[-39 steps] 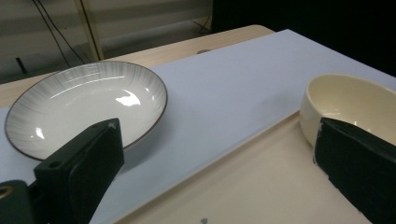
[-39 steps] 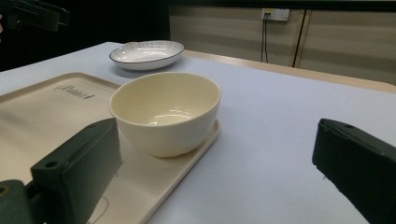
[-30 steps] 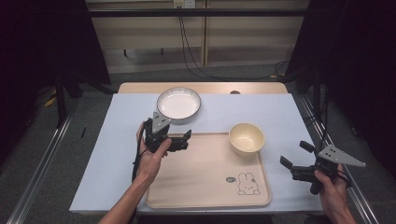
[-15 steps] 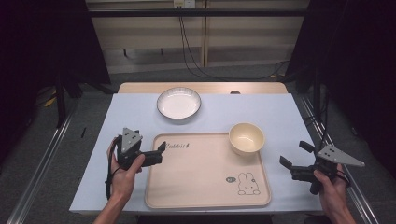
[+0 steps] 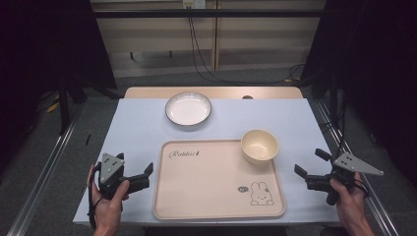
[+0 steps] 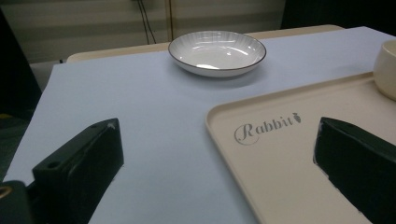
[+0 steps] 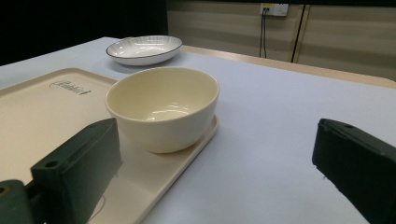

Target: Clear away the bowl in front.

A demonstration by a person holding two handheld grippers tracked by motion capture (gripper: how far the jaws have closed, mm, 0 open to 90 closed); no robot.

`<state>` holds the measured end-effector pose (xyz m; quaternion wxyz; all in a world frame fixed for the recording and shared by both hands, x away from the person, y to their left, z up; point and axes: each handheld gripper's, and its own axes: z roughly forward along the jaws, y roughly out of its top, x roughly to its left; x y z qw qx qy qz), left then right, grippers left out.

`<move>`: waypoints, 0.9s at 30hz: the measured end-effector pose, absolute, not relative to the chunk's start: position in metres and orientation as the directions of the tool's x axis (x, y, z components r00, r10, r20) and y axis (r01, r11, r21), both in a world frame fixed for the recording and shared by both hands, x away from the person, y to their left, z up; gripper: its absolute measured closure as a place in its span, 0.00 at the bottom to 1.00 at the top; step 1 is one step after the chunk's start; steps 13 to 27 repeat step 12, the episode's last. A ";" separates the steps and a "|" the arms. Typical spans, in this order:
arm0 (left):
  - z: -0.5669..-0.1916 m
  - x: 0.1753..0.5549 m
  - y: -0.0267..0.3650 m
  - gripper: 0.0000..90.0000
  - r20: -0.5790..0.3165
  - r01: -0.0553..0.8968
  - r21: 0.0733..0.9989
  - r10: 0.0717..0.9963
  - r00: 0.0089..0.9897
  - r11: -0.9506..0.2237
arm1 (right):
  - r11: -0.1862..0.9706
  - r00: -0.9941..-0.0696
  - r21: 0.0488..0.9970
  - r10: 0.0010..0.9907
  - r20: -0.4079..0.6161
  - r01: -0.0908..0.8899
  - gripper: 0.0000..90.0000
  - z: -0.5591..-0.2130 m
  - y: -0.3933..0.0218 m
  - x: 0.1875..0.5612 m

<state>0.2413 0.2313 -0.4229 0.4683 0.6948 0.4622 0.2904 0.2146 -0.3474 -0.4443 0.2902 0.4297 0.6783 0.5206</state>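
Both tongs empty right now; left gripper (image 5: 147, 173) sits low at the near-left of the table, jaws wide apart, straddling the left edge of the tray (image 5: 216, 209) w/o touching it as far as I can tell; in the left gripper view one jaw hangs over the blue mat (image 6: 140, 116), the other over the tray (image 6: 280, 158) near the "Rabbit" lettering; nothing between them.

Right gripper (image 5: 311, 167) is off the tray's right side, near the table's right edge, jaws also apart and holding nothing; in the right gripper view the bowl (image 7: 163, 109) is straight ahead, a bit left of centre between the jaws, well short of being gripped.

Where the things are: cream bowl (image 5: 259, 145) stands upright in the tray's far-right corner, looks empty; white plate (image 5: 188, 108) w/ dark rim rests on the mat beyond the tray, apart from it, also empty; rest of the tray is bare.

My read on progress: looks like a load-the-tray job; bowl part seems done, since it's seated on the tray; plate not yet on the tray, so that's what's left; the left side is nearer the plate, so I'd guess that's the hand to fetch it. Roughly halfway, I'd judge.
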 end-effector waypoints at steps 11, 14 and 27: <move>-0.432 0.220 0.255 0.02 -0.057 0.390 0.915 0.926 0.374 -0.101 | 0.089 -0.465 0.955 0.884 0.056 0.284 0.01 -0.445 -0.348 0.215; -0.432 0.219 0.255 0.01 -0.048 0.386 0.917 0.928 0.370 -0.106 | 0.088 -0.464 0.954 0.884 0.057 0.286 0.01 -0.445 -0.347 0.215; -0.432 0.219 0.255 0.01 -0.048 0.386 0.917 0.928 0.370 -0.106 | 0.088 -0.464 0.954 0.884 0.057 0.286 0.01 -0.445 -0.347 0.215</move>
